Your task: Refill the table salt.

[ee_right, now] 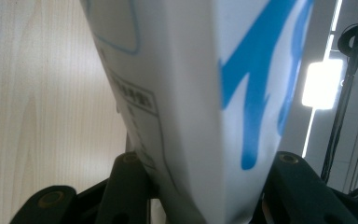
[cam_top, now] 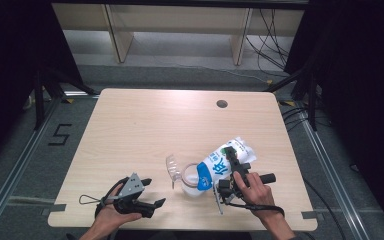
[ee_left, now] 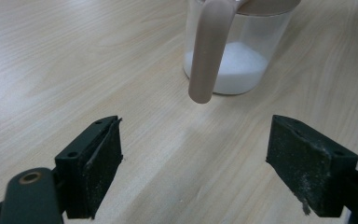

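Tipping the bag [cam_top: 226,159] clamped in my right gripper [cam_top: 233,165] slowly over the jar [cam_top: 192,181] at lower center, I'm keeping my left gripper [cam_top: 149,192] wide open nearby.

From above my side I looked forward and down over the whole tabletop [cam_top: 145,120], while the left tool's camera sat low, facing the jug [ee_left: 233,56] nearby, also seen from above, and the right tool's camera pressed close against the bag [ee_right: 191,93].

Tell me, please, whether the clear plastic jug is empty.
Not empty: the clear plastic jug holds a low layer of white granules at its bottom.
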The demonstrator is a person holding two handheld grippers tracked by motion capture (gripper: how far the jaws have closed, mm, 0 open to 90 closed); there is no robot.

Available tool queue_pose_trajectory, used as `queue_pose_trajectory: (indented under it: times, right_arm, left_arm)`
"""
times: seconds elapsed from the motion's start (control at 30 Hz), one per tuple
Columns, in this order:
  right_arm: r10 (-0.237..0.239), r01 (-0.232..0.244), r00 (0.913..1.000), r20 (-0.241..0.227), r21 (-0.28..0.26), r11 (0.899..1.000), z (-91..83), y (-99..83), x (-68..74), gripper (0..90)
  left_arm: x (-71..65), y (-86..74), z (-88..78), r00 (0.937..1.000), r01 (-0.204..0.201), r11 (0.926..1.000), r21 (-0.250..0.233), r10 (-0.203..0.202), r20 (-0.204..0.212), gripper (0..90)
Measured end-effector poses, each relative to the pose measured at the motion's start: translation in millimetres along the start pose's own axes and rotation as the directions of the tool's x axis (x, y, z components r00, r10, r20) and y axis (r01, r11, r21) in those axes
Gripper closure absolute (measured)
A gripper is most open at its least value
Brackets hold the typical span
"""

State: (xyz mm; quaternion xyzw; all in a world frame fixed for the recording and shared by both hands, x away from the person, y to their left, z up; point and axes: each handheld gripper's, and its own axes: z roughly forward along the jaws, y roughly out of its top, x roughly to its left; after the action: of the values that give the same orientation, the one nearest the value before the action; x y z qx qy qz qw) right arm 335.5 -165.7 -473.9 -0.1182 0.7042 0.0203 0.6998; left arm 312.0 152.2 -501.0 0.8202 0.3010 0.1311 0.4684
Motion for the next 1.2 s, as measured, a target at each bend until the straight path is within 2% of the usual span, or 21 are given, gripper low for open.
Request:
queue_pose_trajectory:
  times: [0.1, 0.13, 0.23, 0.27, 0.3, 0.33, 0.37, 0.43, 0.47, 0.5, 0.6, 0.67, 0.7, 0.73, 0.8, 0.83, 0.9, 0.97, 1.0, 1.07, 1.2]
  right_arm:
    - [0.003, -0.003, 1.0, -0.001, 0.004, 1.0, -0.4, 0.0, 0.2, 64.1]
    - [0.07, -0.07, 0.9976, -0.004, 0.03, 0.997, -1.9, 0.0, 5.0, 64.1]
    - [0.059, -0.059, 0.9982, -0.003, 0.027, 0.998, -1.8, -0.3, 4.2, 64.2]
    - [0.039, -0.039, 0.9993, 0.0, 0.017, 0.999, -1.1, -0.4, 2.7, 64.2]
    - [-0.019, 0.02, 0.9998, 0.009, -0.004, 1.0, 0.1, -0.4, -1.4, 64.2]
    - [-0.024, 0.024, 0.9997, 0.009, -0.006, 1.0, 0.2, -0.4, -1.8, 64.2]
    - [-0.007, 0.007, 1.0, 0.007, 0.001, 1.0, 0.0, -0.6, -0.5, 64.2]
    - [-0.01, 0.01, 0.9999, 0.013, 0.001, 1.0, -0.3, -0.4, -0.8, 64.3]
    - [0.035, -0.035, 0.9994, 0.001, 0.025, 0.999, -1.6, -0.5, 2.9, 64.3]
    - [0.05, -0.05, 0.9987, 0.004, 0.029, 0.998, -2.0, -0.1, 3.9, 64.3]
    - [0.027, -0.027, 0.9996, -0.002, 0.032, 0.999, -2.3, 0.4, 1.9, 64.5]
    - [0.038, -0.038, 0.9993, 0.004, 0.03, 0.999, -2.3, 0.0, 3.1, 64.7]
    - [0.015, -0.015, 0.9999, 0.003, 0.027, 1.0, -2.0, 0.3, 1.5, 64.8]
    - [0.033, -0.033, 0.9994, 0.004, 0.032, 0.999, -2.3, 0.1, 2.7, 64.9]
    - [0.014, -0.014, 0.9999, 0.001, 0.029, 0.999, -2.1, 0.3, 1.1, 65.0]
    - [0.043, -0.043, 0.999, 0.007, 0.029, 0.999, -2.1, -0.2, 3.5, 65.0]
    - [0.031, -0.031, 0.9995, 0.004, 0.023, 0.999, -1.6, -0.8, 2.6, 65.1]
    - [-0.018, 0.018, 0.9997, 0.016, 0.0, 1.0, -0.3, -0.6, -1.1, 65.2]
    - [-0.011, 0.011, 0.9998, 0.014, 0.003, 1.0, -0.3, -0.4, -0.5, 65.3]
    - [0.058, -0.058, 0.9983, 0.003, 0.034, 0.998, -2.2, -0.4, 4.7, 65.4]
    - [0.024, -0.024, 0.9997, 0.008, 0.022, 0.999, -1.8, -0.3, 2.1, 65.5]
  left_arm:
    - [-0.1, 0.0, 0.0, 1.0, 0.0, 1.0, -0.001, 0.0, -0.002, 17.4]
    - [-0.1, -0.2, 0.5, 1.0, 0.002, 1.0, -0.007, -0.002, 0.0, 17.4]
    - [0.2, -0.1, 0.3, 1.0, 0.0, 1.0, -0.003, 0.0, 0.002, 17.3]
    - [0.0, -0.2, 0.4, 1.0, 0.001, 1.0, -0.005, -0.001, 0.002, 17.3]
    - [0.1, -0.2, 0.4, 1.0, 0.0, 1.0, -0.003, 0.0, 0.003, 17.3]
    - [0.1, -0.1, 0.4, 1.0, 0.001, 1.0, -0.003, -0.001, 0.003, 17.3]
    - [0.0, -0.1, 0.4, 1.0, 0.001, 1.0, -0.003, -0.001, 0.003, 17.3]
    - [0.1, -0.2, 0.4, 1.0, 0.001, 1.0, -0.002, -0.001, 0.003, 17.3]
    - [0.1, -0.2, 0.5, 1.0, 0.0, 1.0, -0.003, 0.0, 0.003, 17.3]
    - [0.2, -0.3, 0.6, 1.0, 0.0, 1.0, -0.005, 0.0, 0.004, 17.4]
    - [0.2, -0.2, 0.6, 1.0, -0.001, 1.0, -0.003, 0.001, 0.005, 17.3]
    - [0.7, -0.3, 0.5, 1.0, -0.007, 1.0, 0.0, 0.007, 0.005, 17.3]
    - [0.7, -0.1, 0.3, 1.0, -0.008, 1.0, 0.004, 0.008, 0.004, 17.4]
    - [0.2, -0.2, 0.6, 1.0, -0.002, 1.0, 0.0, 0.002, 0.005, 17.3]
    - [0.2, -0.2, 0.7, 1.0, -0.001, 1.0, -0.003, 0.001, 0.004, 17.4]
    - [0.3, -0.3, 0.8, 1.0, -0.001, 1.0, -0.005, 0.001, 0.005, 17.4]
    - [0.1, -0.2, 0.4, 1.0, 0.0, 1.0, -0.001, 0.0, 0.004, 17.3]
    - [0.0, -0.2, 0.5, 1.0, 0.0, 1.0, -0.004, 0.0, 0.003, 17.4]
    - [0.1, -0.2, 0.5, 1.0, 0.0, 1.0, -0.002, 0.0, 0.004, 17.4]
    - [0.1, -0.2, 0.5, 1.0, 0.001, 1.0, -0.003, -0.001, 0.004, 17.3]
    - [0.1, -0.2, 0.4, 1.0, 0.0, 1.0, -0.001, 0.0, 0.004, 17.3]
